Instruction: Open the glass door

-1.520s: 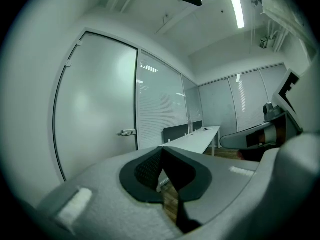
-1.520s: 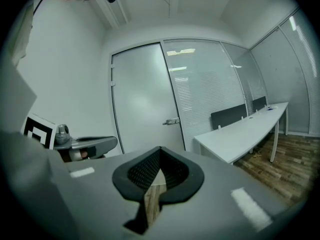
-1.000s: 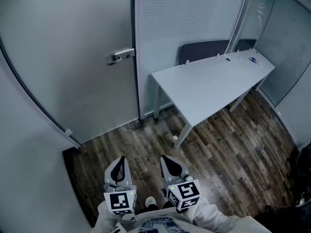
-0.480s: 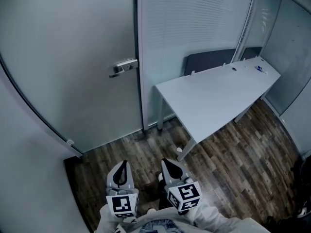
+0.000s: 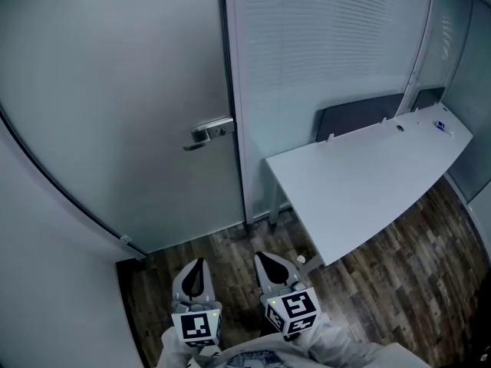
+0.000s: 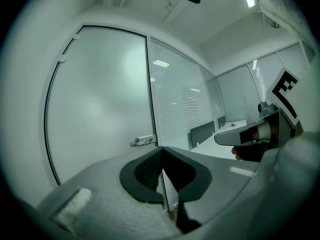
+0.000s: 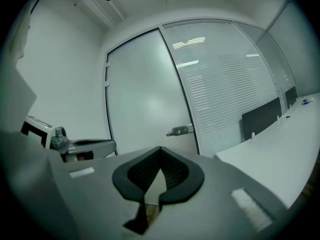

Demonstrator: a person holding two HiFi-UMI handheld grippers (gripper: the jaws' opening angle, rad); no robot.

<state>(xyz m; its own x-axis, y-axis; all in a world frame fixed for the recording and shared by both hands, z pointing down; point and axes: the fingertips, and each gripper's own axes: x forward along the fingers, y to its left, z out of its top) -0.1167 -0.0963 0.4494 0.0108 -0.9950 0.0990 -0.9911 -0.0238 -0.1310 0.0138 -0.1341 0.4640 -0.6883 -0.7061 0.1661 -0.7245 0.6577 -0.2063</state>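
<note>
Item, task's thing: we record one frosted glass door in a dark frame, standing closed ahead and to the left, flush against the slatted glass partition. Item: one silver lever handle at the door's right edge, level and untouched. Item: left claw, tips together, nothing between them. Item: right claw, likewise closed and empty. We note both held low and close to the body over the dark wood-plank floor, well apart from the handle. Item: one long white surface to the right, no part of the job. Progress, as we judge it: nothing done; reaching the handle, pressing it and swinging the door all remain.
</note>
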